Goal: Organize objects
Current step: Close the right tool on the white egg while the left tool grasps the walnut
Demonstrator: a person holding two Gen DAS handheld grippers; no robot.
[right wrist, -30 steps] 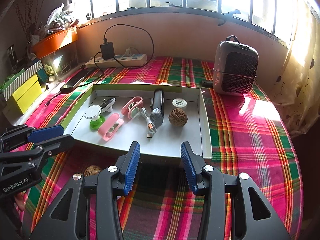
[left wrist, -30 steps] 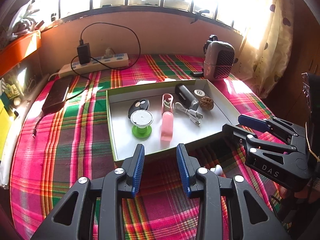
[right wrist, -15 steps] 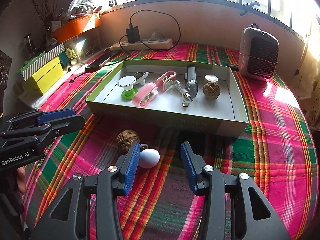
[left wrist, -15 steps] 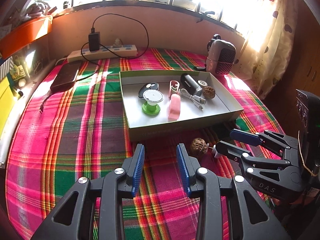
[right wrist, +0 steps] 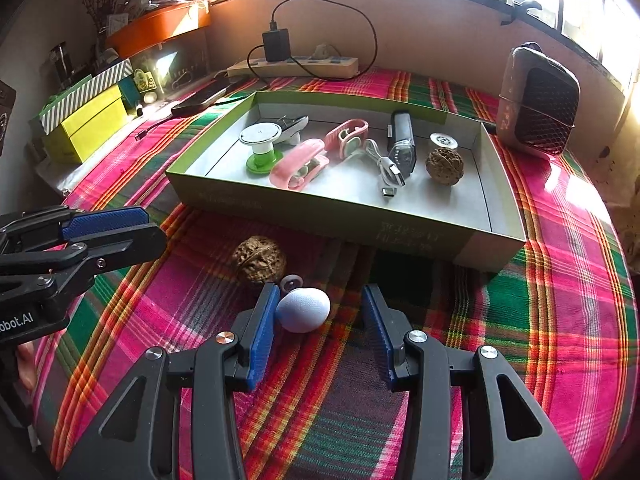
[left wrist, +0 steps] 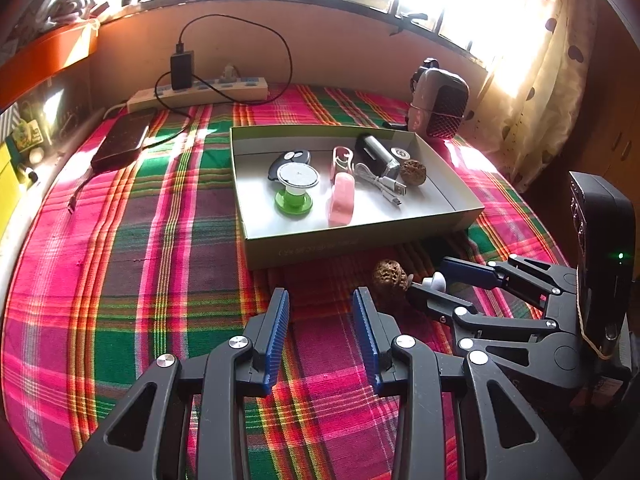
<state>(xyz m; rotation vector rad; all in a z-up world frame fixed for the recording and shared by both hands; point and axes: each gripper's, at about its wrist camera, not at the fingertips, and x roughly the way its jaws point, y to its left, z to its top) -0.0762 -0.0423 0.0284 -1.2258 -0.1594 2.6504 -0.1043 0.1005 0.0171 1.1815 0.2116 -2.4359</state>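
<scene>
Before the box (right wrist: 344,216), a pale matte egg (right wrist: 303,309)

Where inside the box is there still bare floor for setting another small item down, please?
In the box, the near right corner is bare, between the walnut, the cable and the front wall. The far and left parts are crowded by the green stand and pink clips.
</scene>
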